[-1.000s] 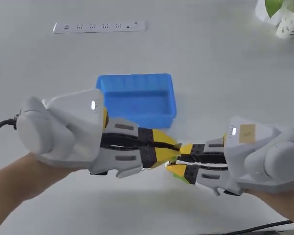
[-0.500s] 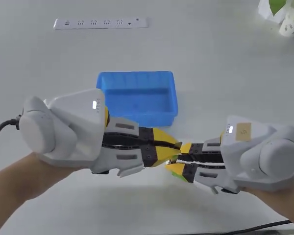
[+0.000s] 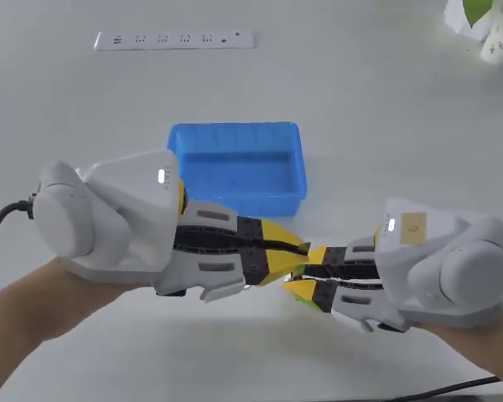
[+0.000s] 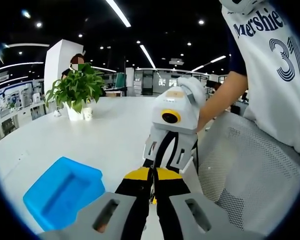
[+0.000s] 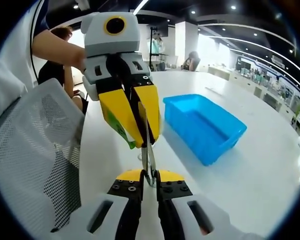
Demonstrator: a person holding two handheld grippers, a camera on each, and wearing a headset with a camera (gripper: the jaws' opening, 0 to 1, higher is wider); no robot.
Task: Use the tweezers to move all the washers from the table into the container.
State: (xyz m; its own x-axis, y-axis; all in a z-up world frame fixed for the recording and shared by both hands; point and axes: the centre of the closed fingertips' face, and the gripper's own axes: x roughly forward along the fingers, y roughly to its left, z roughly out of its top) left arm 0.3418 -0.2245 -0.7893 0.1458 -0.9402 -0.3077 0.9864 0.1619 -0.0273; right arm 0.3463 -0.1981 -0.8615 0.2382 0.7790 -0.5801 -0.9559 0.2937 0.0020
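Note:
The thin metal tweezers [image 5: 149, 157] stand between my two grippers, which meet tip to tip in front of the blue container [image 3: 235, 132]. My right gripper [image 5: 150, 176] is shut on one end of the tweezers. My left gripper [image 5: 143, 136] comes from the opposite side, its yellow jaws closed around the blades. In the head view the left gripper [image 3: 302, 256] and the right gripper [image 3: 307, 273] hover just above the white table. The container [image 5: 210, 145] looks empty inside. A green piece [image 5: 121, 131] shows behind the left gripper's jaw. Washers are hidden or too small to tell.
A white power strip [image 3: 174, 39] lies at the far side of the table [image 3: 386, 126]. A potted plant [image 4: 76, 92] with paper cups [image 3: 496, 38] stands at the far right. A mesh chair [image 4: 240, 170] is beside the person. A black cable [image 3: 427, 390] runs along the near edge.
The head view has shifted slightly. Both grippers stay joined at the tweezers in nearly the same place.

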